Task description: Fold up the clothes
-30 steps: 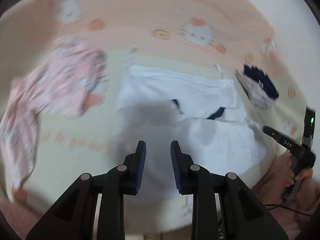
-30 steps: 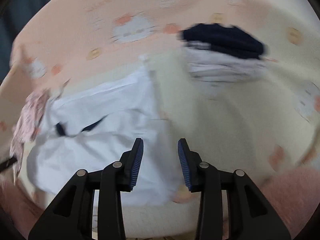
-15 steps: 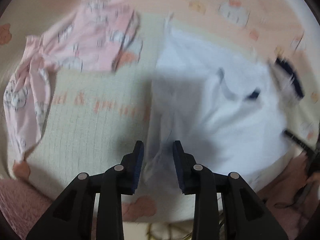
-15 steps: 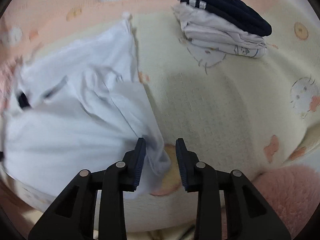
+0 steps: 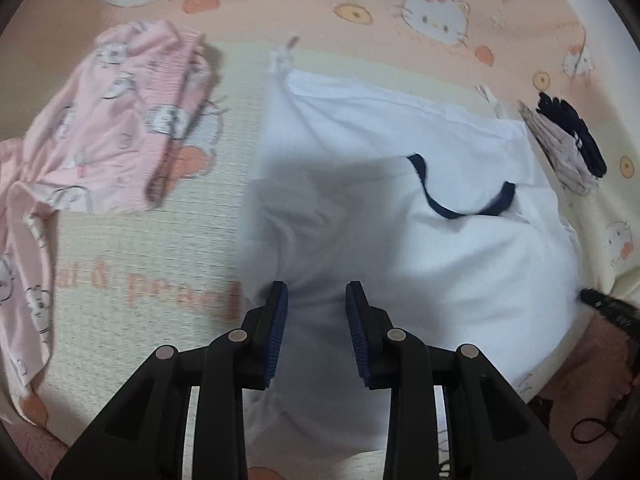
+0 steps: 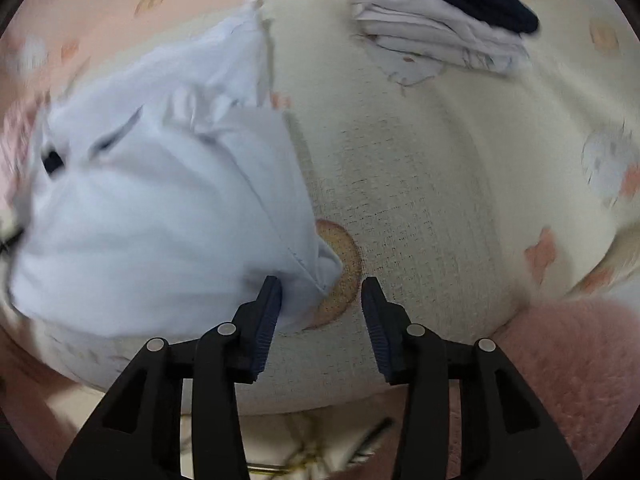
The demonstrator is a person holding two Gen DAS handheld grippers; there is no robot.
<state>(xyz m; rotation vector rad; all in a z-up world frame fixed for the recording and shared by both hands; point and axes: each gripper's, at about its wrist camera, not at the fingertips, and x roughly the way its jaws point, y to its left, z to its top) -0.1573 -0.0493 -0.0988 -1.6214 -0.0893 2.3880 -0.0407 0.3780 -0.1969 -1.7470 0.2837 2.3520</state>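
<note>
Tongs on both sides stand wide apart, holding nothing, over a white T-shirt with navy collar trim spread on a bed's cream cartoon-print blanket. The left tongs hover above the shirt's near edge; the right tongs straddle its stitched corner. The thin, limp cotton could slip or bunch if pinched too shallow, skewing the fold. A crumpled pink pyjama and folded stack lie apart.
</note>
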